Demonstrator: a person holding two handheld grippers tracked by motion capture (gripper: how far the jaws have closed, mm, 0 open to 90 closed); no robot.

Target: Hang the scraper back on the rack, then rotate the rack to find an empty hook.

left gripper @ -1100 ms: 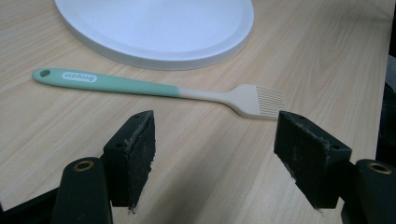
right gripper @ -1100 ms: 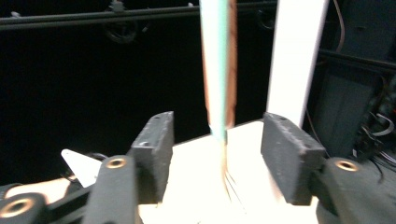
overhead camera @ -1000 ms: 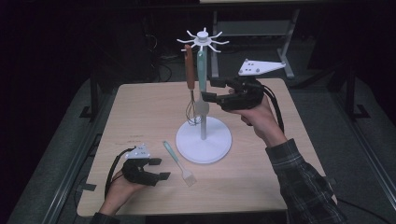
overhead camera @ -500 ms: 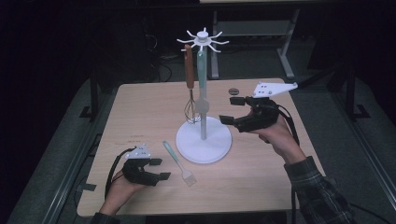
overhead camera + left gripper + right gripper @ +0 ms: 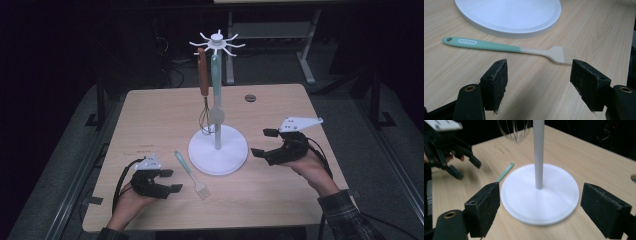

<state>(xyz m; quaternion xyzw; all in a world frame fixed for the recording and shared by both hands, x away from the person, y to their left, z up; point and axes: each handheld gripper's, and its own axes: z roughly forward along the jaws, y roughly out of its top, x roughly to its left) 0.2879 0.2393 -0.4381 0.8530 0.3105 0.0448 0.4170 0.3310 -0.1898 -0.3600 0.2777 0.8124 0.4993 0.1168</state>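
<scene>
A white utensil stand [image 5: 218, 150] with a round base and a hook crown stands mid-table. A brown-handled whisk [image 5: 203, 95] and a mint-handled utensil [image 5: 215, 75] hang from the crown. A mint-handled basting brush [image 5: 191, 175] [image 5: 506, 47] lies on the table left of the base. My left gripper [image 5: 171, 180] [image 5: 537, 82] rests just left of the brush, open and empty. My right gripper [image 5: 261, 142] [image 5: 541, 202] is low beside the base's right edge and faces the pole [image 5: 539, 152]. Its jaws have just been opening, with nothing between them.
The light wooden table [image 5: 150, 115] has a small dark round hole [image 5: 250, 98] at the back right. In the right gripper view the left gripper [image 5: 451, 152] shows far off, past the base [image 5: 564, 202]. Dark floor and metal frame legs surround the table.
My right gripper has drawn away from the hanging mint utensil, dropping down and to the right to table level, and its jaws are wider. The left gripper has stayed put.
</scene>
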